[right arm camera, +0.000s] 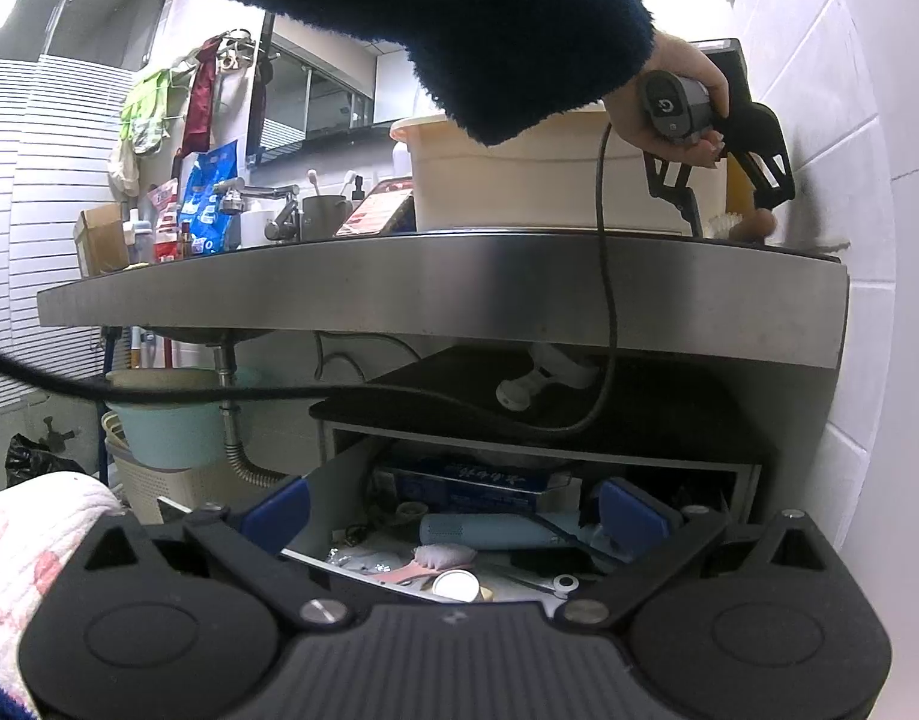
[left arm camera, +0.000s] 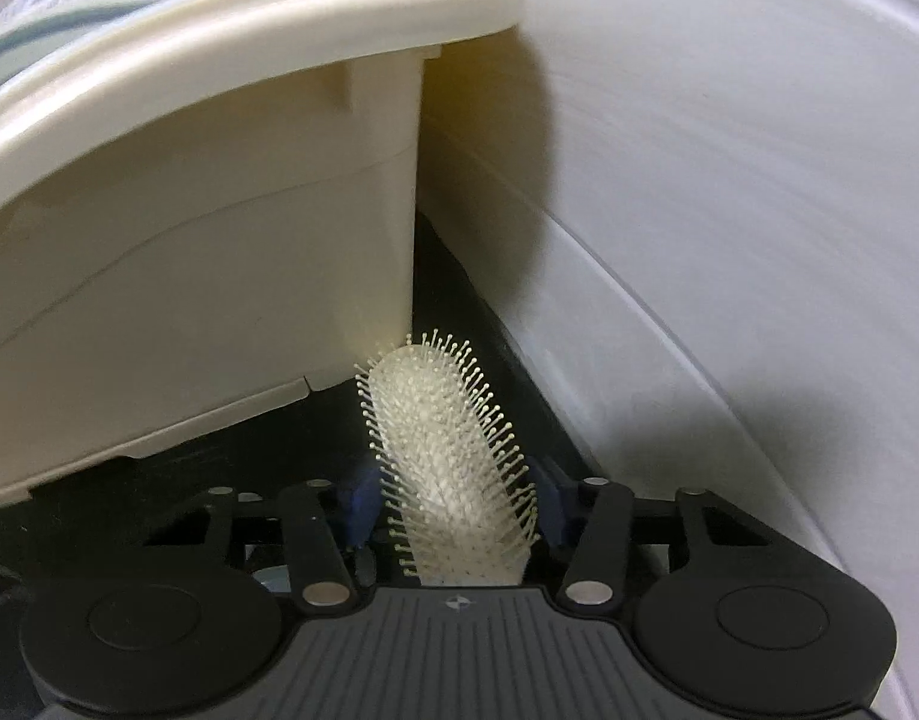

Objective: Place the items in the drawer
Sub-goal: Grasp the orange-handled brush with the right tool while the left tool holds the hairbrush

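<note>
Left gripper [left arm camera: 453, 516] has its blue-padded jaws drawn in around the cream oval hairbrush with ball-tipped bristles [left arm camera: 450, 450], gripping it near the base of the head at the far right end of the dark counter [left arm camera: 249, 456], in the narrow gap between the big cream plastic tub [left arm camera: 189, 252] and the white tiled wall [left arm camera: 729, 210]. Right gripper [right arm camera: 453, 510] hangs lower with its jaws wide and nothing between them, looking into the open white drawer [right arm camera: 339, 492] under the steel-edged counter, already crowded with a blue carton [right arm camera: 465, 483], a pale blue tube [right arm camera: 489, 531] and small clutter. To do this step well, I judge the brush should be lifted straight up and back out of the gap before turning, so the bristles do not snag the tub's corner, then carried down past the counter's front edge and laid flat on a freer patch of the drawer. Whether the pads press the brush firmly is hard to tell, since bristles cover them; the handle is hidden beneath the gripper body, and the drawer's front and right side are cut off.
</note>
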Available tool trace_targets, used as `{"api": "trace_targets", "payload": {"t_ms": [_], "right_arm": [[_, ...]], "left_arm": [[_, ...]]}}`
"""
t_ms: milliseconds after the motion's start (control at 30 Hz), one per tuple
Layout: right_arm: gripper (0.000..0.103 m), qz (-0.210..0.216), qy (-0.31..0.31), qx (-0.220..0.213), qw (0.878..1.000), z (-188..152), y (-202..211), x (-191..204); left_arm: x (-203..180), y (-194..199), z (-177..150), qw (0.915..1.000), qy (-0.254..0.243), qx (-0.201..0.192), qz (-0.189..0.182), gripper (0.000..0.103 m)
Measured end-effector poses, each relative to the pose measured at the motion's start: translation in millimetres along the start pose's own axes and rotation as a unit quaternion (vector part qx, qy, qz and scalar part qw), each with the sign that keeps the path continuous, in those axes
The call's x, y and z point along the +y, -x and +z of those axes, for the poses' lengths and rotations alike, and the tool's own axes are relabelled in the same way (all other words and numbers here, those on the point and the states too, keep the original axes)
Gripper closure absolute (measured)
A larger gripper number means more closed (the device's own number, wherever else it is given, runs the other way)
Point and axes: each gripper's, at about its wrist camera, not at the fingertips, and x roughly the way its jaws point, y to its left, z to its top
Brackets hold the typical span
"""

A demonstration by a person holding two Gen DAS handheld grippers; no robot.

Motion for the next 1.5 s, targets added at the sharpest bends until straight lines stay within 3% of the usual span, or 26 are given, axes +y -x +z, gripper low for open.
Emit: {"api": "trace_targets", "payload": {"t_ms": [200,600,733,767,800,967,1233,1500], "right_arm": [[0.000,0.000,0.005,0.005,1.000,0,-3,1],[0.000,0.003,0.030,0.021,0.999,1,-10,9],[0.000,0.004,0.042,0.027,0.999,-1,-14,15],[0.000,0.004,0.044,0.028,0.999,-1,-14,15],[0.000,0.004,0.046,0.029,0.999,-1,-14,16],[0.000,0.004,0.044,0.029,0.999,-2,-14,15],[0.000,0.001,0.045,0.036,0.998,-3,-16,18],[0.000,-0.002,0.045,0.044,0.998,-3,-18,21]], "left_arm": [[12,17,-9,0.9994,-0.030,0.019,0.000,0.056],[27,26,-3,0.9992,0.017,0.032,0.019,0.042],[30,30,1,0.9985,0.033,0.035,0.026,0.042],[31,31,1,0.9985,0.033,0.034,0.026,0.044],[31,34,2,0.9986,0.033,0.032,0.027,0.053],[41,46,2,0.9985,0.047,0.026,0.011,0.061],[50,88,-3,0.9997,0.022,-0.007,-0.004,0.064],[53,154,-27,0.9977,-0.015,-0.038,-0.054,0.065]]}}
